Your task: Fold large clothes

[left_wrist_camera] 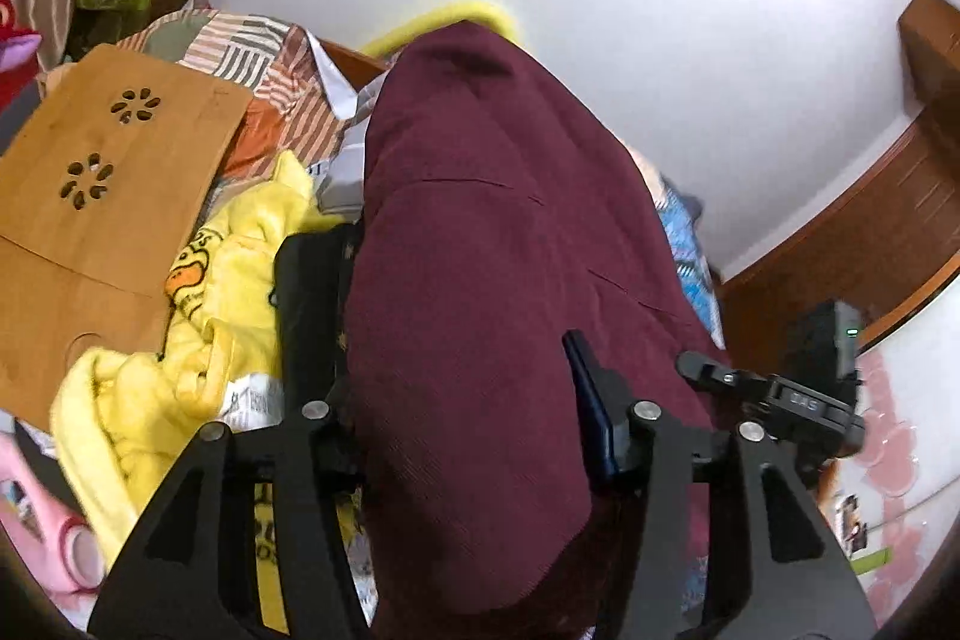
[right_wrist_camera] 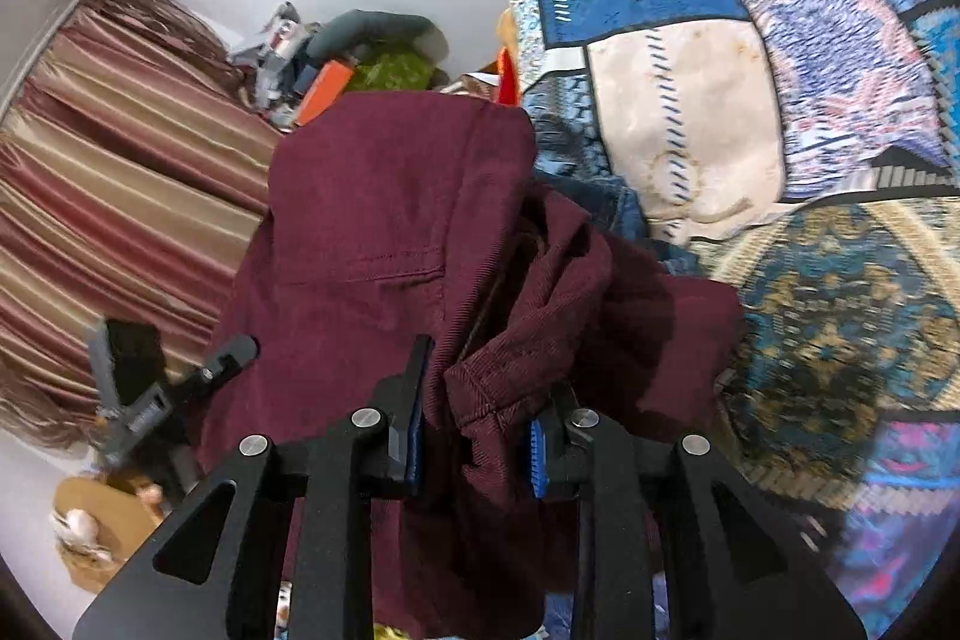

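Maroon corduroy garment (right_wrist_camera: 384,232) — ribbed, bunched, stitched seams — pinched between both grippers.

Left tongs (left_wrist_camera: 474,418): both fingers clamped onto maroon garment (left_wrist_camera: 480,250), raised. Right tongs (right_wrist_camera: 477,436): fingers pinching a bunched fold of it.

Each camera sits just behind its own gripper, looking forward along the fingers at very close range. The left wrist view faces the maroon garment (left_wrist_camera: 480,280), with a white wall beyond; the right wrist view faces the same garment (right_wrist_camera: 384,232), a patchwork quilt (right_wrist_camera: 750,100) to its right.
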Tool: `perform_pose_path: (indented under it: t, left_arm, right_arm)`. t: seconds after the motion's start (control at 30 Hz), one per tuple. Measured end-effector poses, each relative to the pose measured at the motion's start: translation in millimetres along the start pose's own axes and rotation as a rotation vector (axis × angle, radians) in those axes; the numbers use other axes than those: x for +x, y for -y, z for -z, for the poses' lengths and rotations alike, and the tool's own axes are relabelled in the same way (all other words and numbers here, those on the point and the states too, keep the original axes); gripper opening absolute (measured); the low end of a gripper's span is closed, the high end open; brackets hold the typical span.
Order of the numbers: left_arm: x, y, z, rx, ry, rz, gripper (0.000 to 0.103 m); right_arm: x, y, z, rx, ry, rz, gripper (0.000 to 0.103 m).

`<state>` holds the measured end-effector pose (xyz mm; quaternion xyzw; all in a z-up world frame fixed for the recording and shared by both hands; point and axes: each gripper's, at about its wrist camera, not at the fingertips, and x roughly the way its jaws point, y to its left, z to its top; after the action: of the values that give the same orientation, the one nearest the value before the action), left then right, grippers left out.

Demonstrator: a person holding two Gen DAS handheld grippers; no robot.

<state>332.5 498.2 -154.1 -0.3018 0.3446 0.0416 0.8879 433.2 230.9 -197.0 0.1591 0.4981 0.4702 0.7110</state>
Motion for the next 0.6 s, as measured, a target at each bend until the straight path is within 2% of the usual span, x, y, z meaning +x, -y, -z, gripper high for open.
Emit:
perform_pose_path:
  t: [0.07, 0.17, 0.23, 0.3, 0.33, 0.37, 0.5, 0.6]
  left_arm:
    - [4, -4, 1, 0.001, 0.014, -0.005, 0.061]
    - [4, 3, 1, -0.006, 0.008, 0.006, 0.062]
    - [3, 11, 0, 0.004, -0.005, -0.009, 0.066]
    - [-3, 28, 2, 0.063, -0.013, -0.071, 0.072]
    - [-5, 33, 3, 0.09, -0.012, -0.114, 0.079]
    - [-6, 39, 5, 0.113, -0.009, -0.157, 0.081]
    - [-17, 64, 16, 0.164, 0.004, -0.259, 0.081]
    - [-32, 83, 25, 0.218, 0.037, -0.318, 0.081]
  right_arm:
    - [1, 0, -3, -0.018, -0.009, 0.022, 0.024]
    - [-7, -3, 1, -0.051, -0.026, 0.071, 0.028]
    - [-13, -7, 3, -0.042, -0.03, 0.105, 0.035]
    - [-20, -8, 6, -0.043, -0.038, 0.154, 0.042]
    - [-25, -11, 10, -0.05, -0.042, 0.187, 0.045]
    - [-29, -13, 13, -0.06, -0.042, 0.211, 0.046]
    - [-50, -28, 25, -0.111, -0.031, 0.279, 0.046]
    - [-72, -49, 37, -0.183, 0.009, 0.311, 0.047]
